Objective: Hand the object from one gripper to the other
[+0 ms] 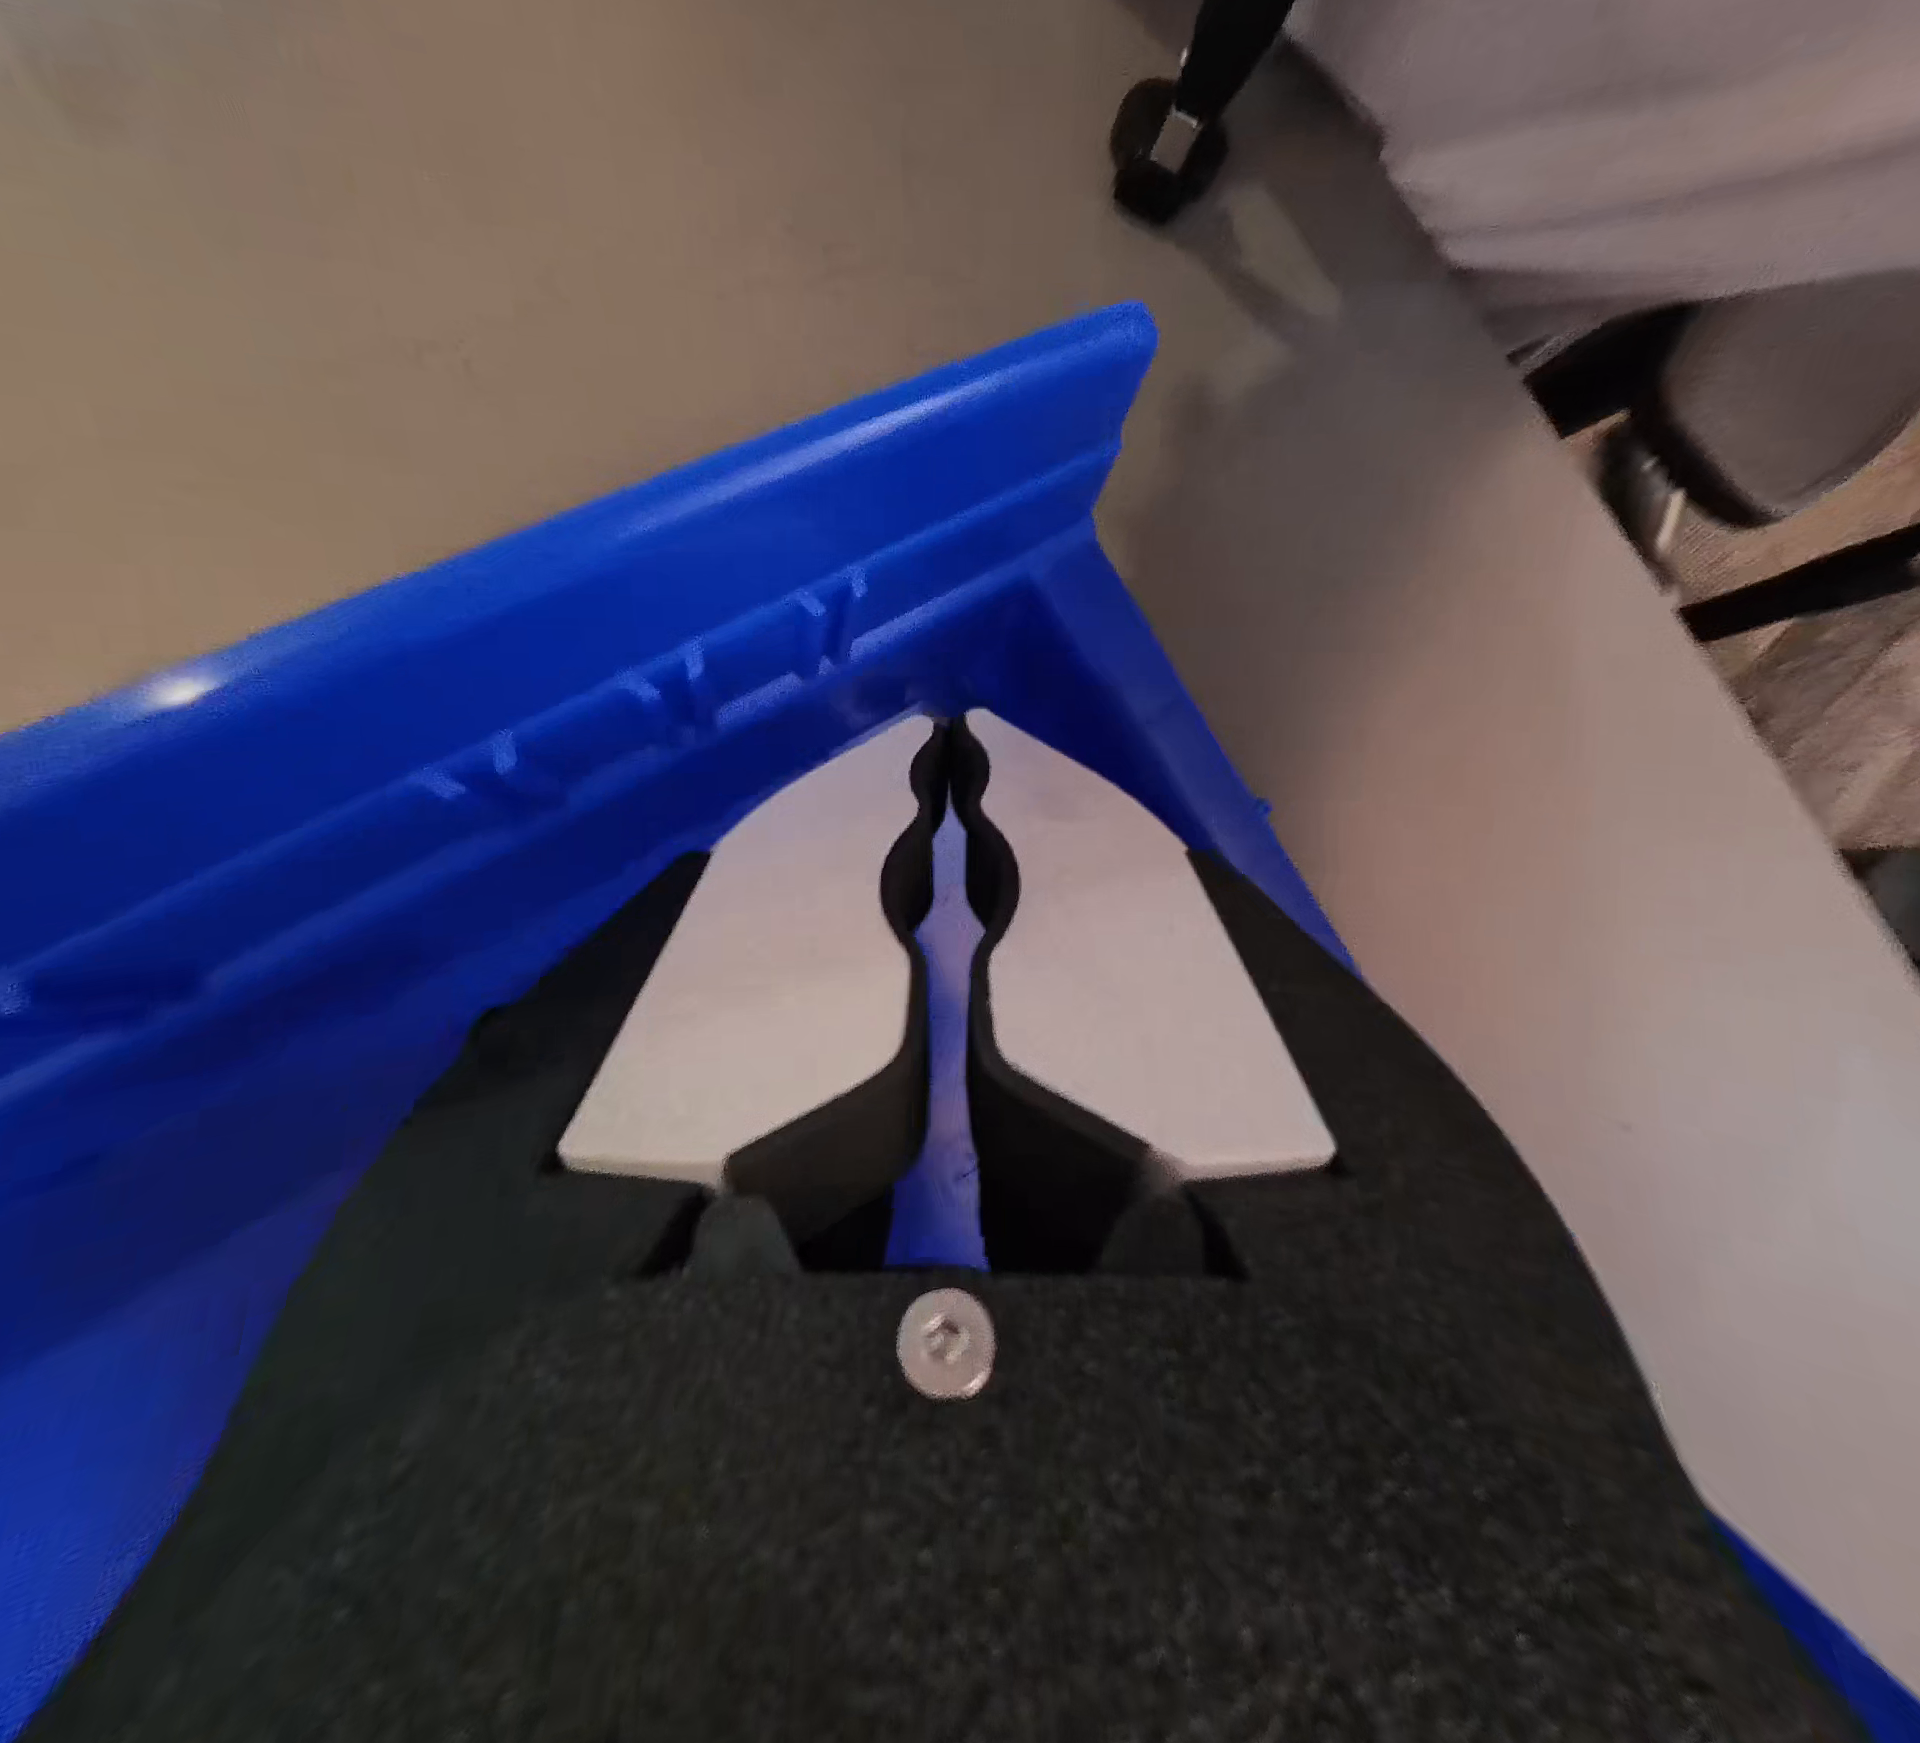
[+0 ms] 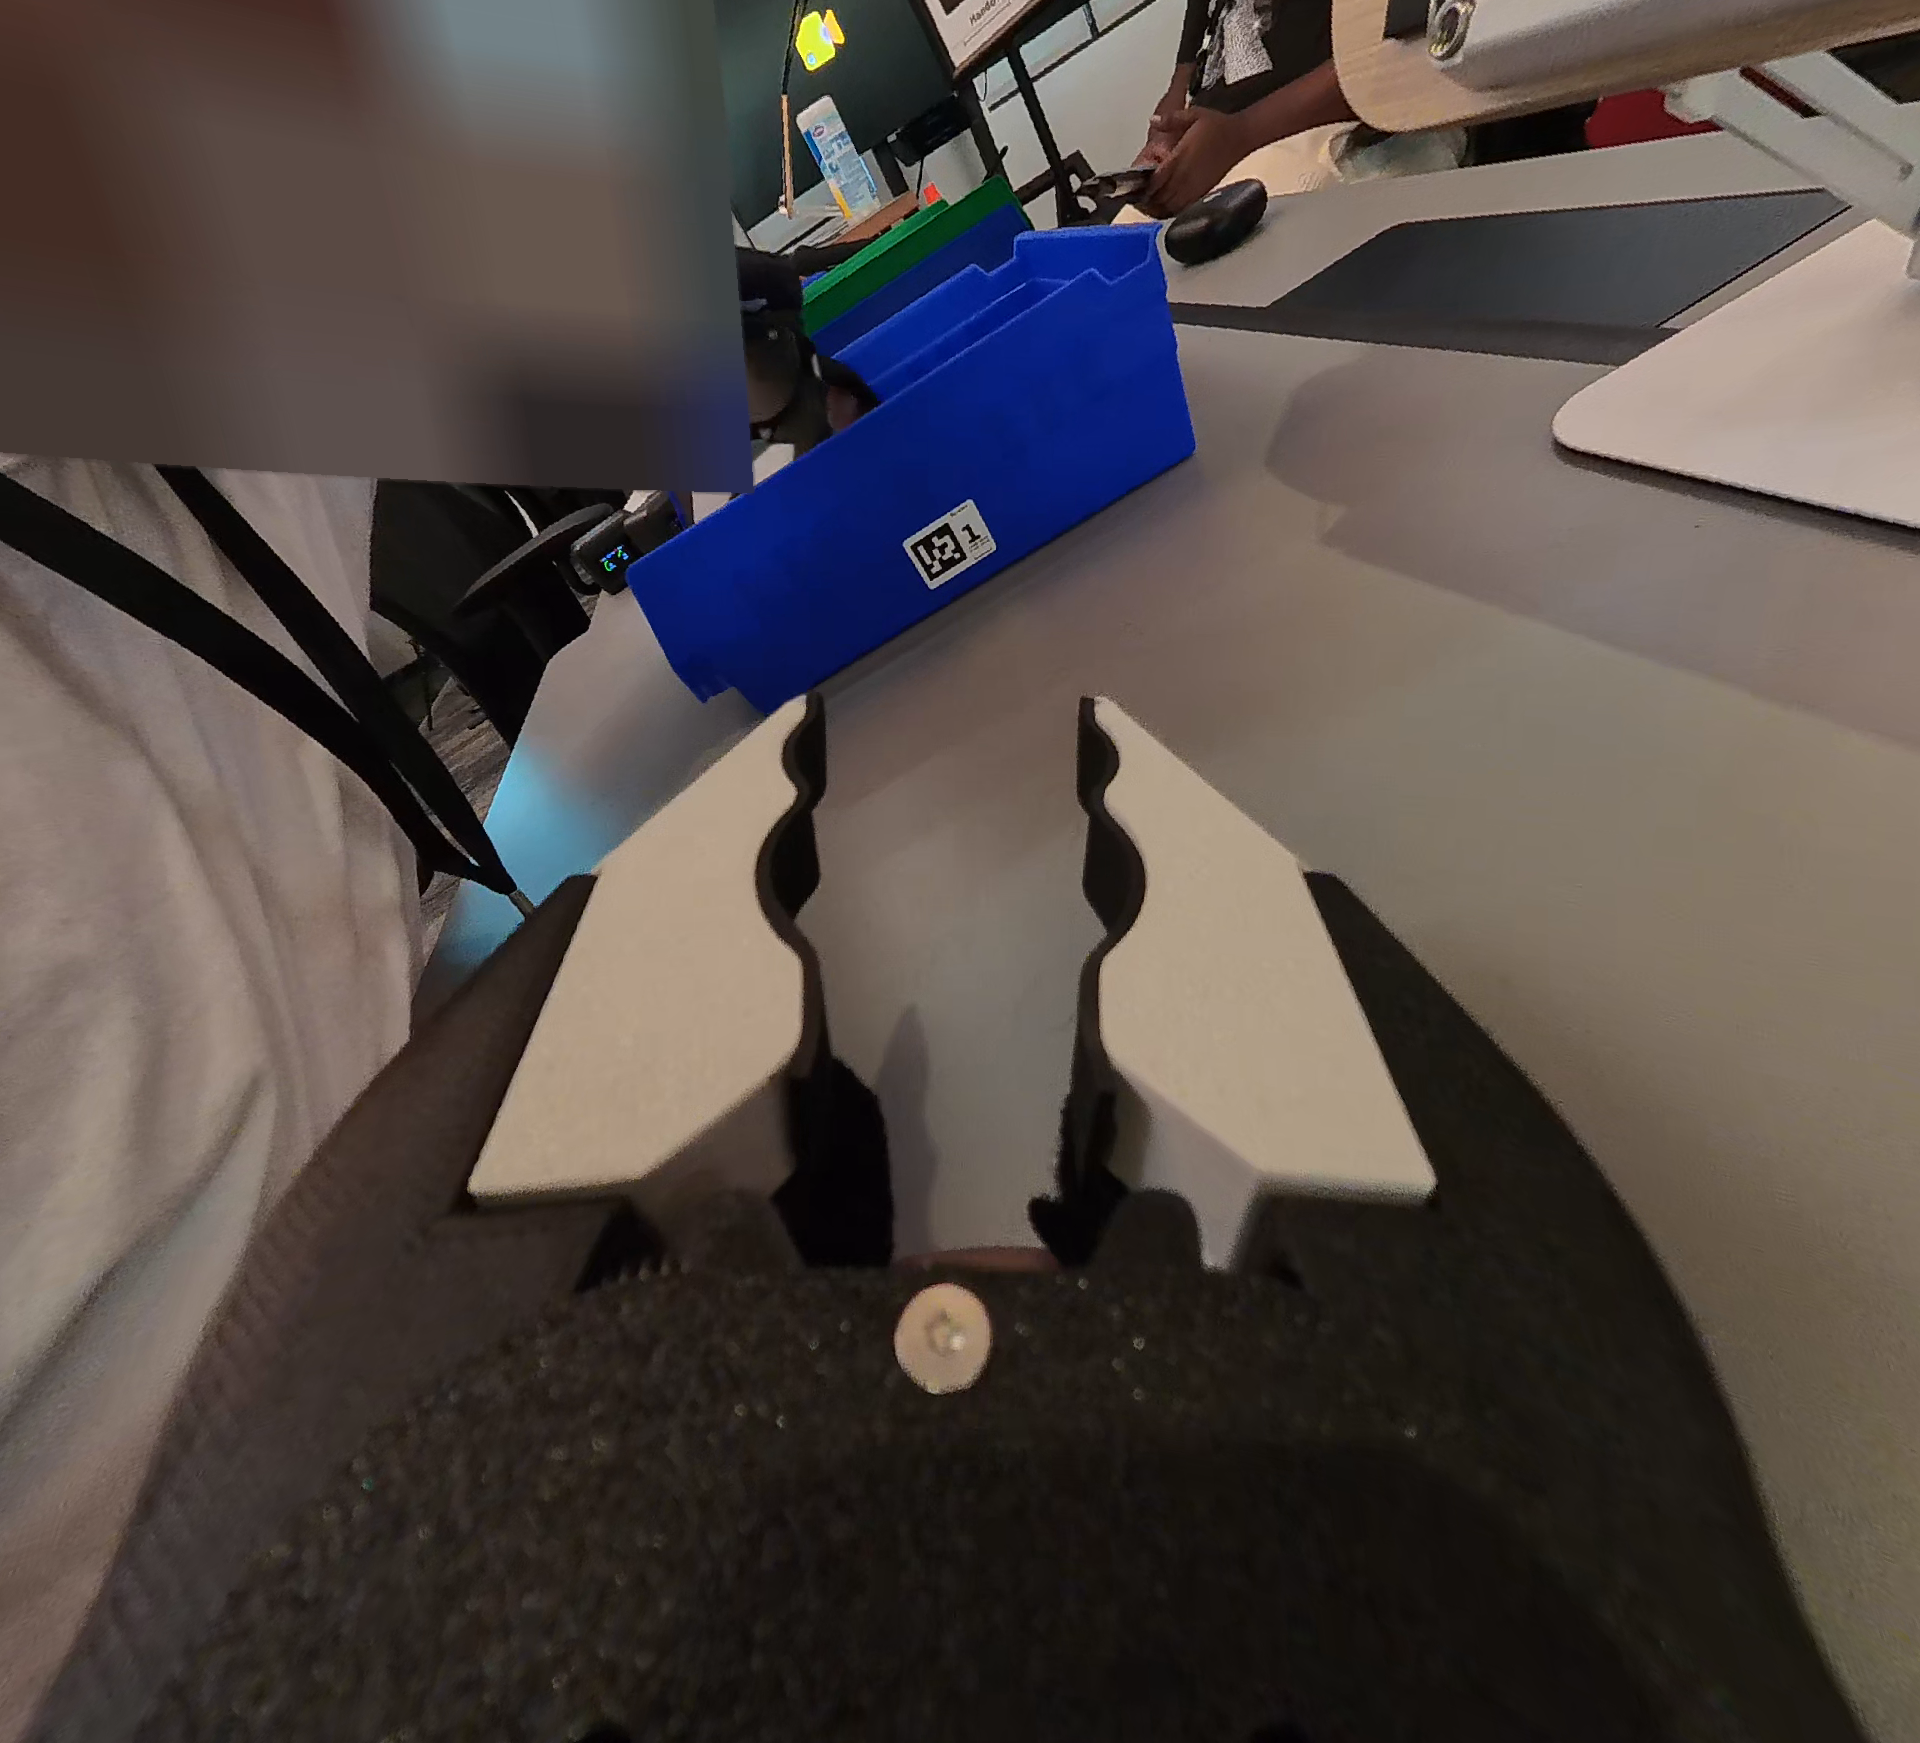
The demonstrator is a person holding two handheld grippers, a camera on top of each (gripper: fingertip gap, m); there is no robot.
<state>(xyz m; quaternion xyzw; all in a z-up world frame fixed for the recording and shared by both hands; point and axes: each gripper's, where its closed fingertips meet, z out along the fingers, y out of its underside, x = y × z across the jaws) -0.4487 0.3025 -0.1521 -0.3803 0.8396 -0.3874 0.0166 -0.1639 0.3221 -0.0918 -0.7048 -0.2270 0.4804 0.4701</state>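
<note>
left gripper pinched shut on wall of blue bin, bin filling near left. right gripper jaws spread, nothing held (low over grey bench). same bin just beyond, far left.

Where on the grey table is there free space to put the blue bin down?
Bare table lies between the open right claw, the blue bin and the white stand base. Behind the blue bin it is crowded: a green bin, a black oval object. The left claw grips the bin's wall.
</note>
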